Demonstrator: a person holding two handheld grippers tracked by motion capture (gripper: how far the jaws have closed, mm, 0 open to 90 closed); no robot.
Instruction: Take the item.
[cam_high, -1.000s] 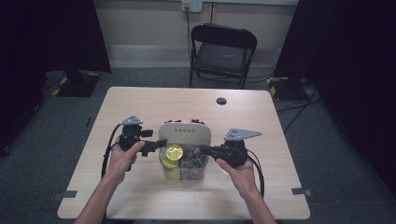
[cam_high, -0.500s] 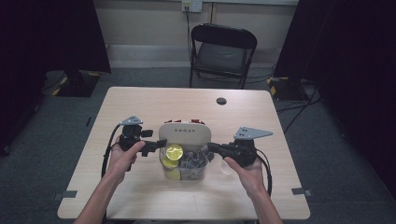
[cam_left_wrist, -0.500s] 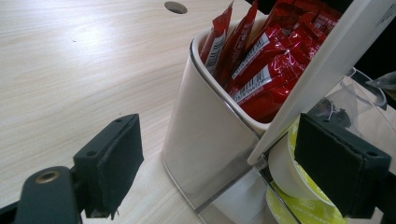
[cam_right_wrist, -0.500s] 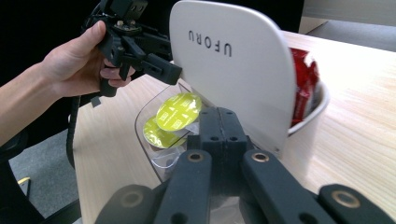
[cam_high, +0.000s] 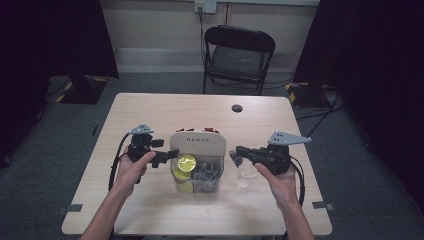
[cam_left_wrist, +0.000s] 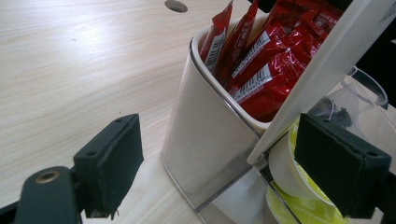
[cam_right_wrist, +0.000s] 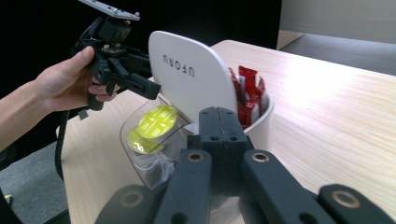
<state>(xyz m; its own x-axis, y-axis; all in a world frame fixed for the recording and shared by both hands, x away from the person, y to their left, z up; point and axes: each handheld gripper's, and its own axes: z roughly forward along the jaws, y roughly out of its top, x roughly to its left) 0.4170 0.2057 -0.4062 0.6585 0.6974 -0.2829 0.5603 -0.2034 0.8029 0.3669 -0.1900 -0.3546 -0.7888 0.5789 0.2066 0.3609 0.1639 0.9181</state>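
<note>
Now that the right gripper (cam_high: 234, 151) has drawn back out of the box (cam_high: 197, 144), jaws shut with nothing clearly held, it hangs over a clear cup (cam_high: 245, 176). The left gripper (cam_high: 172, 156), jaws open, straddles the box's corner at mid-table.

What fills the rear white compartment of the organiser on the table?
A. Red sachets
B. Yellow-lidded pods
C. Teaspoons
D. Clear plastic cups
A: the left gripper view shows red sachets standing upright in the white compartment, behind the slanted white lid, while the yellow-lidded pods sit in the clear front section.
</note>
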